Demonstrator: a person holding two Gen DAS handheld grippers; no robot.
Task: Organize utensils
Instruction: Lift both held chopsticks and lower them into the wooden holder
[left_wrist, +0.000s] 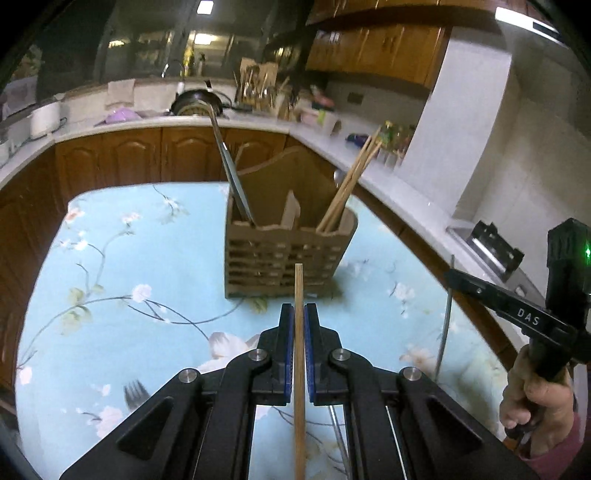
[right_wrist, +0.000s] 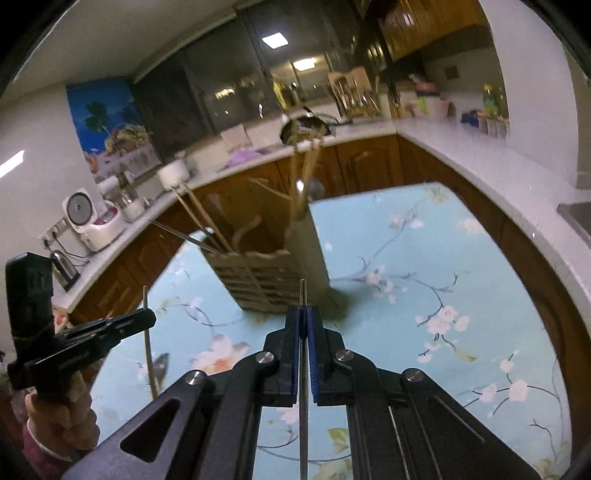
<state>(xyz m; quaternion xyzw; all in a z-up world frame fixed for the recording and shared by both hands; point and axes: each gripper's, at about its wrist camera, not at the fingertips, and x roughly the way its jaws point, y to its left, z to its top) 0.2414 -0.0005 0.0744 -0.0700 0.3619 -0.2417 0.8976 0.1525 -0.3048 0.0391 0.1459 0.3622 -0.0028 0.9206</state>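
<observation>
I have my left gripper (left_wrist: 299, 321) clamped on a wooden chopstick (left_wrist: 299, 295), which stands up between the blue pads and pokes out past the tips, and my right gripper (right_wrist: 303, 325) is pinched together on a thin metal utensil handle (right_wrist: 303, 295), too slim and edge-on for me to say whether it is a spoon, fork or knife. Straight ahead of both grippers, a little beyond the fingertips, stands the slatted brown caddy (left_wrist: 284, 254) on the blue flowered tablecloth (left_wrist: 122, 258). From my left gripper's view its near-left compartment holds a long metal utensil (left_wrist: 229, 162) leaning back and to the left, and its right compartment holds a bundle of chopsticks (left_wrist: 351, 184) fanning up to the right, so I judge part of the sorting is done. What is left, as far as I can see: the two pieces I am carrying have not gone in yet, a fork (left_wrist: 133, 395) lies on the cloth below and to the left of my left gripper, and a spoon (right_wrist: 160, 365) lies on the cloth low to the left of my right gripper, just beside the other rig. My chopstick belongs with the bundle ahead and to the right; the metal piece I would drop in with the other metal. There may be more loose pieces hidden under the gripper bodies; I cannot tell.
</observation>
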